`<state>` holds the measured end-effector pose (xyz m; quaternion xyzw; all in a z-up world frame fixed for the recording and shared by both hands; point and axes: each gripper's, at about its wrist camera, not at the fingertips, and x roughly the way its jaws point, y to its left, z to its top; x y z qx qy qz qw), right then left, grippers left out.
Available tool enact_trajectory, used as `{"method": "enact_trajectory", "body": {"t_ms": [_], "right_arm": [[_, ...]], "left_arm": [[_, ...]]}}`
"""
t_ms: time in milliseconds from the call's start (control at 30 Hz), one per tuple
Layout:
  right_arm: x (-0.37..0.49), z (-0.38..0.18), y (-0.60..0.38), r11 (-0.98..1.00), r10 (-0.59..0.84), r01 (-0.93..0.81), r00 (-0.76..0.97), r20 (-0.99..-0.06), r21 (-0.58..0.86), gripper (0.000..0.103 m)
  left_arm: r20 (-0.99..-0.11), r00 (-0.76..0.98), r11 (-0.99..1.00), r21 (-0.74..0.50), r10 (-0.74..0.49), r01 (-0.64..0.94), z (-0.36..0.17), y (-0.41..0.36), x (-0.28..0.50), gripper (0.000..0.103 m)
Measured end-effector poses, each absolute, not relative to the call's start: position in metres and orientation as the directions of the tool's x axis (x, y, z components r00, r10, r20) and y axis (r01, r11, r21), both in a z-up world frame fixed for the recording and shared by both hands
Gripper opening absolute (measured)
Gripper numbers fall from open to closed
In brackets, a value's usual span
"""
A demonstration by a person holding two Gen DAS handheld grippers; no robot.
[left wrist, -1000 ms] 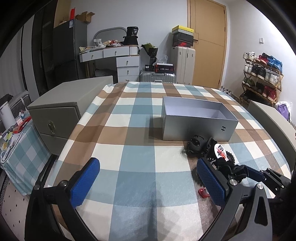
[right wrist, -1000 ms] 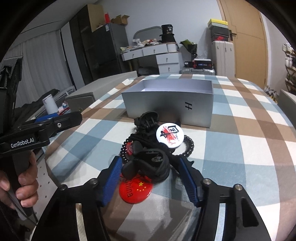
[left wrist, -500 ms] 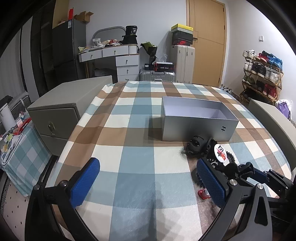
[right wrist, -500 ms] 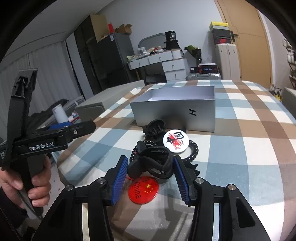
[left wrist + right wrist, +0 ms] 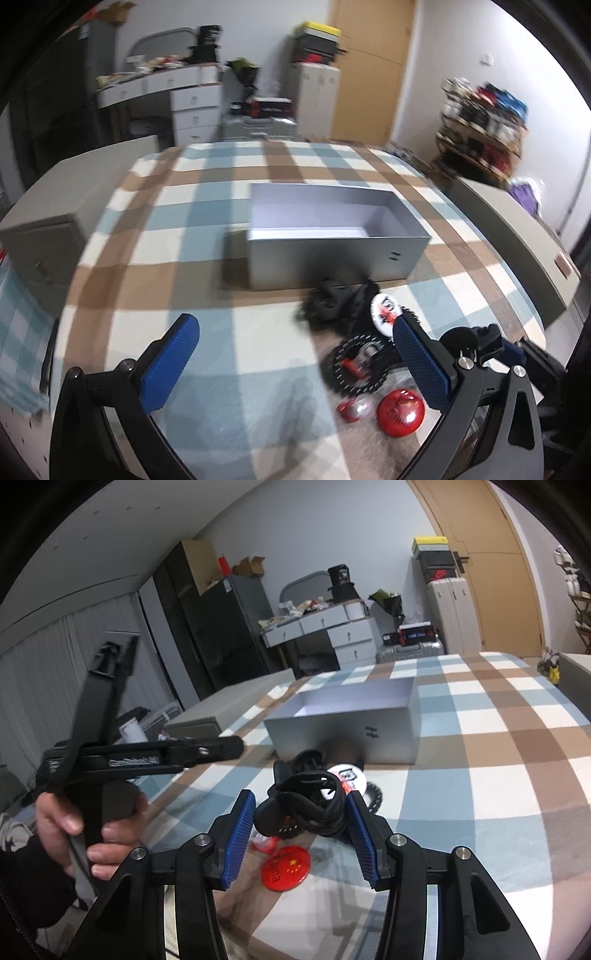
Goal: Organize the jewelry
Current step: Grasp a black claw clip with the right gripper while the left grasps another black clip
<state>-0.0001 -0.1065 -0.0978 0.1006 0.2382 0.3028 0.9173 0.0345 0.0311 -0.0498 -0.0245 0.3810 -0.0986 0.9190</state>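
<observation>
My right gripper is shut on a black hair clip and holds it lifted above the checked cloth. Below it lie a red badge, a white badge and a black beaded band. An open grey box stands behind them. In the left wrist view my left gripper is open and empty, hovering left of the pile: black beaded band, white badge, red badge, black clips. The grey box sits beyond.
A grey drawer cabinet stands at the table's left edge and a grey lid-like panel at the right. Desk, suitcases, door and a shoe rack fill the room behind.
My right gripper has lifted the black hair clip up off the pile. My left gripper has swung rightward and tilted down, so the pile now shows clearly; its view is motion-blurred.
</observation>
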Motion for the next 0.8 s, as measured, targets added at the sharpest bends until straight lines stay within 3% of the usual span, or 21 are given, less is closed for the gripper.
{"method": "enact_trajectory", "body": {"t_ms": [233, 333, 600, 700, 800], "right_arm": [[0.008, -0.093, -0.124, 0.822, 0.566, -0.468, 0.734, -0.375, 0.325, 0.049], [0.014, -0.093, -0.129, 0.829, 0.555, -0.455, 0.741, -0.378, 0.326, 0.049], [0.031, -0.089, -0.131, 0.849, 0.526, -0.438, 0.748, -0.405, 0.295, 0.049], [0.035, -0.091, -0.131, 0.853, 0.52, -0.428, 0.746, -0.415, 0.299, 0.049], [0.036, -0.094, -0.13, 0.855, 0.516, -0.423, 0.744, -0.424, 0.299, 0.049]], "left_arm": [[-0.761, 0.584, 0.956, -0.17, -0.282, 0.239, -0.065, 0.016, 0.063, 0.102], [-0.766, 0.577, 0.955, -0.171, -0.283, 0.243, -0.07, 0.019, 0.07, 0.102], [-0.756, 0.47, 0.883, -0.317, -0.456, 0.347, -0.077, 0.024, 0.081, 0.101], [-0.75, 0.436, 0.858, -0.356, -0.498, 0.369, -0.082, 0.023, 0.083, 0.093], [-0.75, 0.432, 0.853, -0.341, -0.5, 0.396, -0.081, 0.022, 0.077, 0.077]]}}
